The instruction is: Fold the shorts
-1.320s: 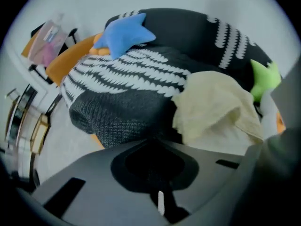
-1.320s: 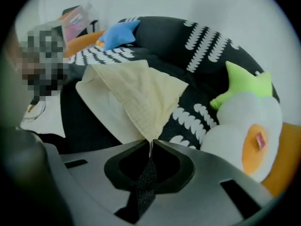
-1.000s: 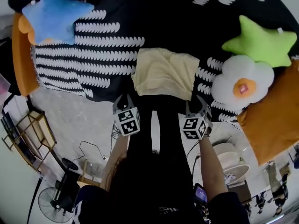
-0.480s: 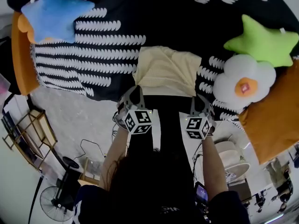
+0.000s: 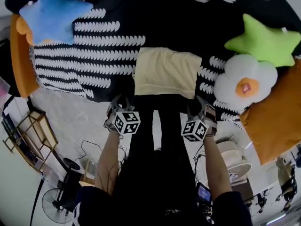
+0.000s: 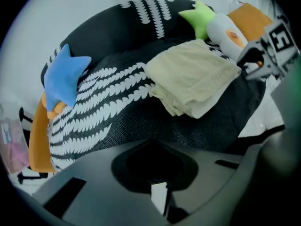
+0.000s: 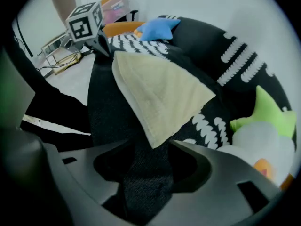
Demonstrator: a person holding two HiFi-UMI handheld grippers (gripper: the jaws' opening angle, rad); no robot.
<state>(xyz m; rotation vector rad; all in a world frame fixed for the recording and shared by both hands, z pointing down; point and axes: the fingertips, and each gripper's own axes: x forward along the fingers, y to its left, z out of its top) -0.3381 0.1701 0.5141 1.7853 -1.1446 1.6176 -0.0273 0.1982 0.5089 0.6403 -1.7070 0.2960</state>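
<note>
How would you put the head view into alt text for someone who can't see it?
Folded cream shorts lie on a black-and-white patterned cover, seen from above. Just short of them, a person holds the left gripper shut and the right gripper, whose jaws have just been opening, with only the cover between them.

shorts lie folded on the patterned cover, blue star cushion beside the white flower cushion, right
No: in the head view the green star cushion sits beside the white flower cushion; the blue star cushion lies at the far side. The shorts do lie folded on the patterned cover.
</note>
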